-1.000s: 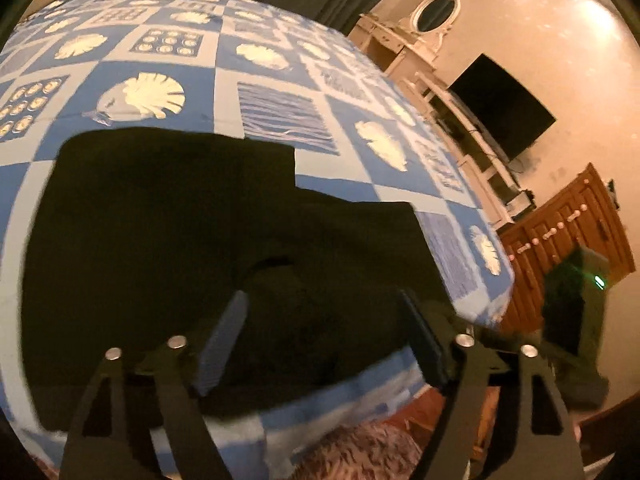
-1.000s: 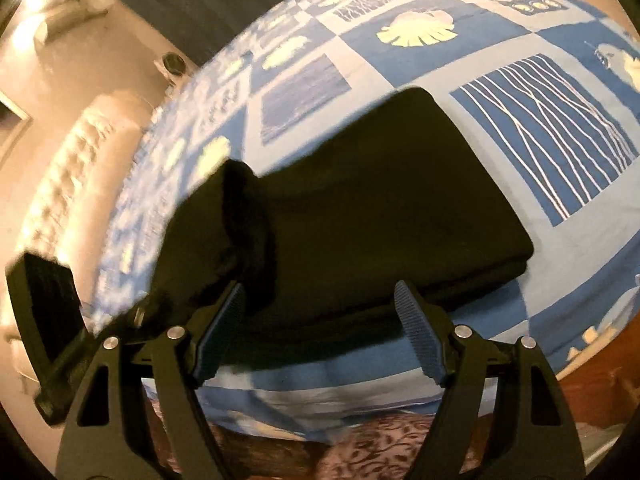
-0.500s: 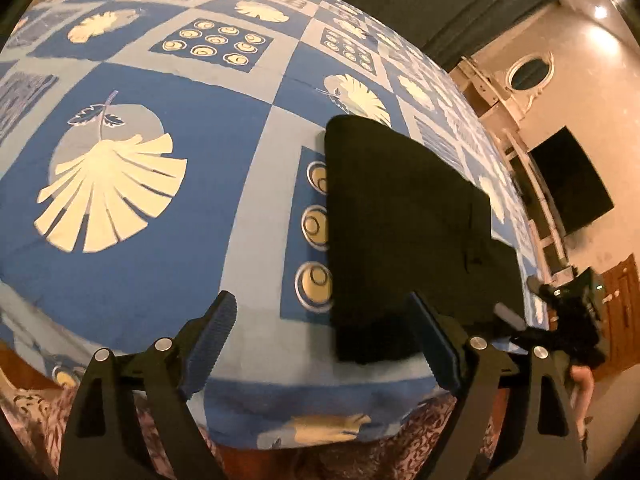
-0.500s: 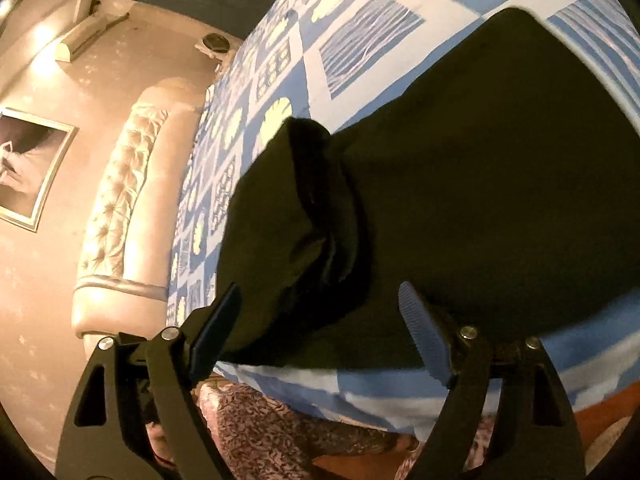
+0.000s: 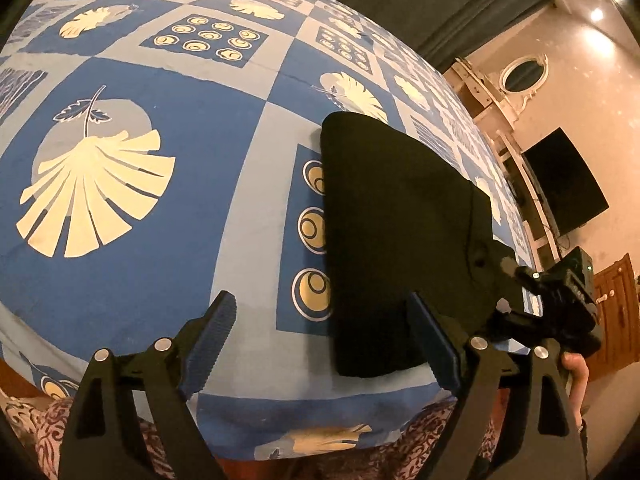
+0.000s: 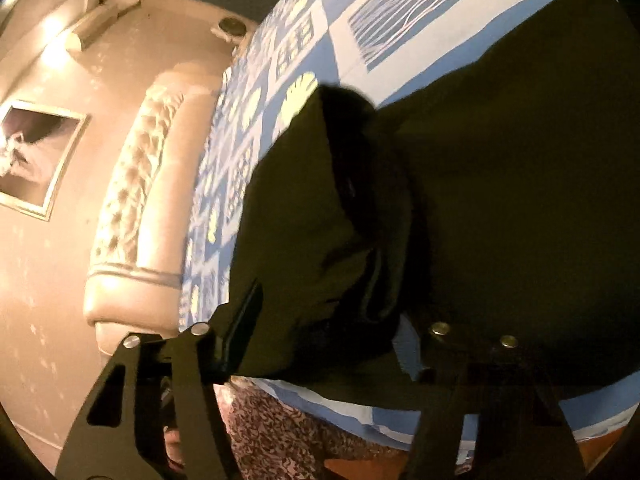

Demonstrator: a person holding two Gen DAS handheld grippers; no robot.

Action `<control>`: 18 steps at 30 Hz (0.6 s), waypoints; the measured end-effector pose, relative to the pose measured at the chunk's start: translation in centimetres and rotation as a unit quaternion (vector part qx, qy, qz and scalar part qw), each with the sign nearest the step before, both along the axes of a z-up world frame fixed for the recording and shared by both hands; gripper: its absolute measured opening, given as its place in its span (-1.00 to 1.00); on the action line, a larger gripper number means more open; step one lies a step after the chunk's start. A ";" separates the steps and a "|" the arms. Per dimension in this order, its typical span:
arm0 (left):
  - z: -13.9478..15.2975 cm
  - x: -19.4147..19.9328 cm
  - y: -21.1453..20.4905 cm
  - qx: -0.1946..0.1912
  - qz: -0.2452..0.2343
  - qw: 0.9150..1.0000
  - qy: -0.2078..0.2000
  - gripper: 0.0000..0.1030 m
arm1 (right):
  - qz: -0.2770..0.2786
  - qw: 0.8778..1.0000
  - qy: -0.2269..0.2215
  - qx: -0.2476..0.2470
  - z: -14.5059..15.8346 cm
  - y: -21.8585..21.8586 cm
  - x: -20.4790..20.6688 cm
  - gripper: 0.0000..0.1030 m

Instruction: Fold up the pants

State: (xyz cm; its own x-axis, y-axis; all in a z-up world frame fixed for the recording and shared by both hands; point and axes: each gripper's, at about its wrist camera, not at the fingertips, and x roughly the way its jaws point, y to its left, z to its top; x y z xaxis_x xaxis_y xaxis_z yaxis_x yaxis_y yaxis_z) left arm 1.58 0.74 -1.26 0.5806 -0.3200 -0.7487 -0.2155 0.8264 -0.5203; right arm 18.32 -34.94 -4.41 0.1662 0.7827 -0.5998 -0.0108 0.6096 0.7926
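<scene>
We note the left tool (image 5: 320,344) nearest its own camera, jaws spread wide with nothing between them, hovering over the near edge of the bed (image 5: 168,280); its right finger sits over the near-left corner of the black pants (image 5: 400,220), whether touching we cannot tell. The pants lie folded into a compact dark block on the blue-and-white patterned bedspread (image 5: 120,240), close to the bed's near edge. At the pants' right side the right tool (image 5: 556,300) shows in the left wrist view, with part of the person's hand (image 5: 576,376) behind it. In the right wrist view the right tool (image 6: 324,320) has just been closing its jaws with a raised fold of the pants (image 6: 320,220) between them; the left finger lies against the cloth, but whether both pads press we cannot tell. Below the bed edge we see a dark floral fabric (image 6: 280,432). Farther off, the right wrist view shows a tufted headboard (image 6: 132,200) and a framed picture (image 6: 32,152) on the wall. The left wrist view shows a dark television (image 5: 568,184) and an oval mirror (image 5: 524,74) beyond the bed.
</scene>
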 end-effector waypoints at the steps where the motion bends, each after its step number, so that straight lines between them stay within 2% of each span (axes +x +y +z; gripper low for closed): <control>1: 0.0 0.0 0.0 0.000 0.000 1.000 0.000 0.67 | 0.005 1.000 -0.003 -0.009 0.0 0.4 0.1 -0.04; 2: 0.0 0.0 0.0 0.000 0.001 1.000 0.000 0.67 | 0.009 1.000 -0.004 -0.020 -0.1 0.8 0.1 -0.37; 4: -0.1 0.0 0.1 0.004 0.003 1.000 0.000 0.67 | 0.005 0.999 0.004 -0.031 -0.4 0.9 0.2 -0.63; 10: -0.2 0.1 0.5 -0.006 0.010 1.000 0.000 0.67 | -0.011 0.999 -0.024 -0.021 1.6 -1.0 0.0 -0.72; 18: -0.2 0.0 0.0 -0.014 0.004 1.000 -0.003 0.67 | -0.034 0.992 -0.090 -0.077 5.8 -5.6 -0.4 -0.73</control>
